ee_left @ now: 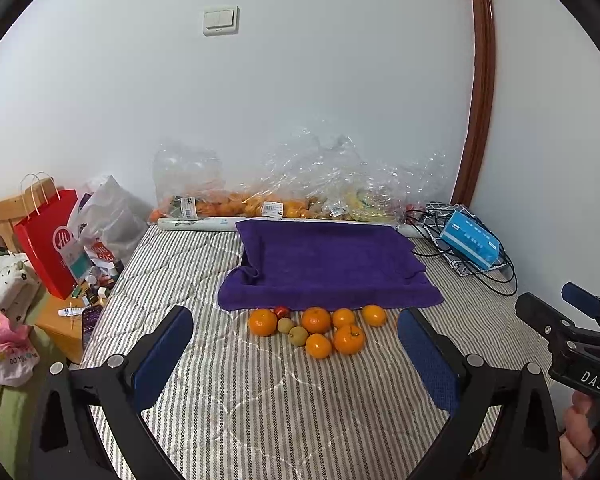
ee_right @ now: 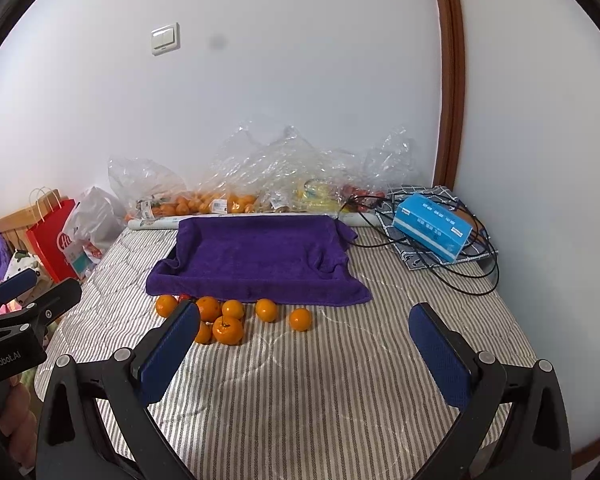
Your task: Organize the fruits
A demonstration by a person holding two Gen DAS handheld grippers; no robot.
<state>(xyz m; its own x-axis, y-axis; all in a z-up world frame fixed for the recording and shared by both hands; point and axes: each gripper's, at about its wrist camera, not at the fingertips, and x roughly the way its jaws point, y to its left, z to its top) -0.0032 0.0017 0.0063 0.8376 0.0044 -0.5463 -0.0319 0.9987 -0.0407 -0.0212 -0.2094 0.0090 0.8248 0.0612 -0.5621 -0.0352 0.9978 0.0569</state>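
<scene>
Striped bedding carries a cluster of oranges touching the near edge of a purple towel. Both the left gripper and the right gripper hover level, jaws spread wide and empty, short of the fruit.

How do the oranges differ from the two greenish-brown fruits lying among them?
The oranges are bright orange, glossy and larger; the greenish-brown fruits are dull and smaller. There are several oranges, only two of the others. Both kinds lie loose on the striped cover beside the purple towel.
</scene>
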